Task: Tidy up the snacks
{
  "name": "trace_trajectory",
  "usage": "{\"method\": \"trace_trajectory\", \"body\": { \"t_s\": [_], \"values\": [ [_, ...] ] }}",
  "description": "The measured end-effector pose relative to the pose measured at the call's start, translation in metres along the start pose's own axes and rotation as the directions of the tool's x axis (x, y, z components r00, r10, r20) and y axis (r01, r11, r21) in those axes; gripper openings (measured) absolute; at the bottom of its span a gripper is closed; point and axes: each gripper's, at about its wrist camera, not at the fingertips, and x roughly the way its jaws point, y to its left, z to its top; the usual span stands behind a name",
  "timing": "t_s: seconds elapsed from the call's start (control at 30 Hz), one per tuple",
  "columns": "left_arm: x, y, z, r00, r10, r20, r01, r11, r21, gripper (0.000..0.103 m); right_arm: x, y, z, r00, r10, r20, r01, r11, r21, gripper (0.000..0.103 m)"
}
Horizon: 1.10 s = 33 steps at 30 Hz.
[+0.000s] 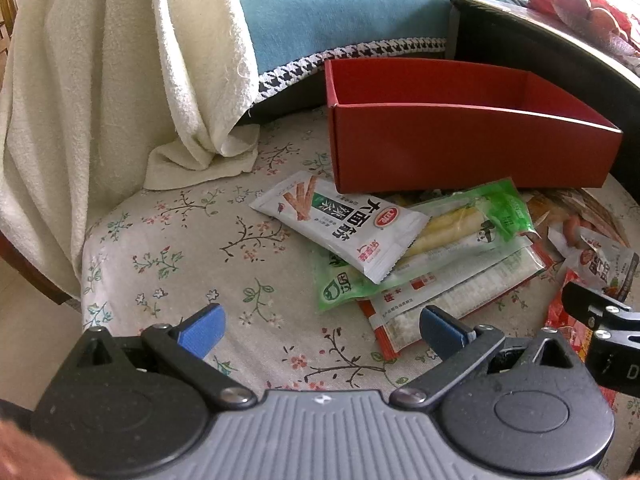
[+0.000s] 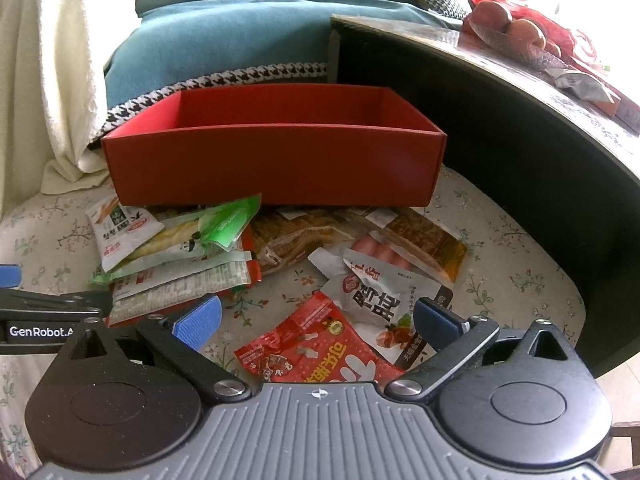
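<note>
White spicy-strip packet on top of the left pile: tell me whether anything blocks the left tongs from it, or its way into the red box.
Nothing visible blocks it. The left tongs are open over bare floral cloth, the white packet lies topmost, and the red box behind it is open-topped and looks empty.

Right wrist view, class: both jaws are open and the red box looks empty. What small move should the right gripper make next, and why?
Probably ease the right gripper down onto the red snack packet lying between its open jaws. It is the nearest packet, on top and unheld, and the red box just behind shows nothing inside.
</note>
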Motion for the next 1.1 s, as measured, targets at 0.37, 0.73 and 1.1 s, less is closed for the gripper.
{"method": "trace_trajectory", "body": {
  "t_s": [0.37, 0.73, 1.1],
  "values": [
    [0.0, -0.001, -0.0001, 1.0, -0.006, 0.001, 0.006, 1.0, 0.004, 0.099, 0.0015, 0.0008, 0.0001, 1.0, 0.003, -0.008, -0.003, 1.0, -0.005, 0.103],
    [0.0013, -0.0029, -0.0001, 1.0, -0.012, -0.007, 0.012, 1.0, 0.011, 0.099, 0.0031, 0.0022, 0.0002, 1.0, 0.007, -0.022, -0.008, 1.0, -0.016, 0.103],
    [0.003, -0.0057, 0.0027, 1.0, -0.025, -0.018, 0.025, 0.999, 0.035, 0.099, 0.0055, 0.0021, 0.0029, 0.999, 0.017, -0.027, -0.018, 0.999, -0.036, 0.103]
  ]
}}
